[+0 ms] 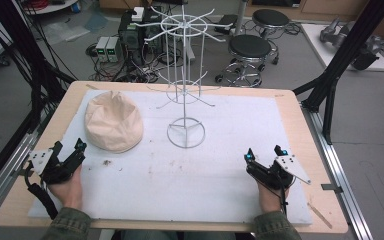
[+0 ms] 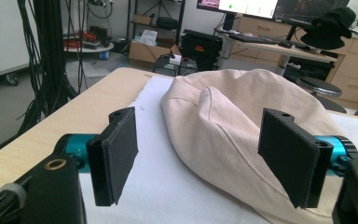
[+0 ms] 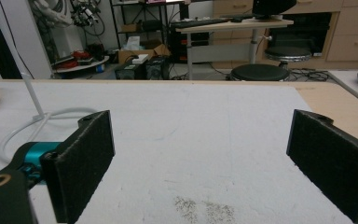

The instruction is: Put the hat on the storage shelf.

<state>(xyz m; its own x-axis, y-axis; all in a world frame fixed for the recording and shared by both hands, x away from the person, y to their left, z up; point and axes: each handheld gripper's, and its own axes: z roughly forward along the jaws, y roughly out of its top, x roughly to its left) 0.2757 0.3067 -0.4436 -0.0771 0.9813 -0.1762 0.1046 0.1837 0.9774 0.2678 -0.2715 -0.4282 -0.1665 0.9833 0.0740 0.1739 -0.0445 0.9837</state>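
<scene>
Left claw (image 1: 68,150) sits at the near-left corner of the worktop (image 1: 290,100), held in a hand (image 1: 70,187), jaws spread wide with nothing between the pads. It points up-right at the beige hat (image 1: 114,121), which lies crown-up on the white mat (image 1: 220,170) in the left-back quarter, near the claw tips but not touching them. In the left gripper view the hat (image 2: 233,135) sits just past the open jaws, its brim edge running low between the two pads (image 2: 121,154), no contact visible. Right claw (image 1: 265,152) is at the near-right of the mat, also held in a hand (image 1: 270,197), jaws wide apart and empty; in the right gripper view it looks across bare mat (image 3: 191,130) with a patch of dark specks (image 3: 205,207) just ahead. White wire rack (image 1: 185,75) stands upright at the mat's centre-back, ring base (image 1: 186,133) flat on the mat, just right of the hat and apart from it; the base curve shows at the left of the right gripper view (image 3: 28,123). Hooks on the rack are bare. Small dark smudge (image 1: 106,162) on the mat just in front of the hat.
</scene>
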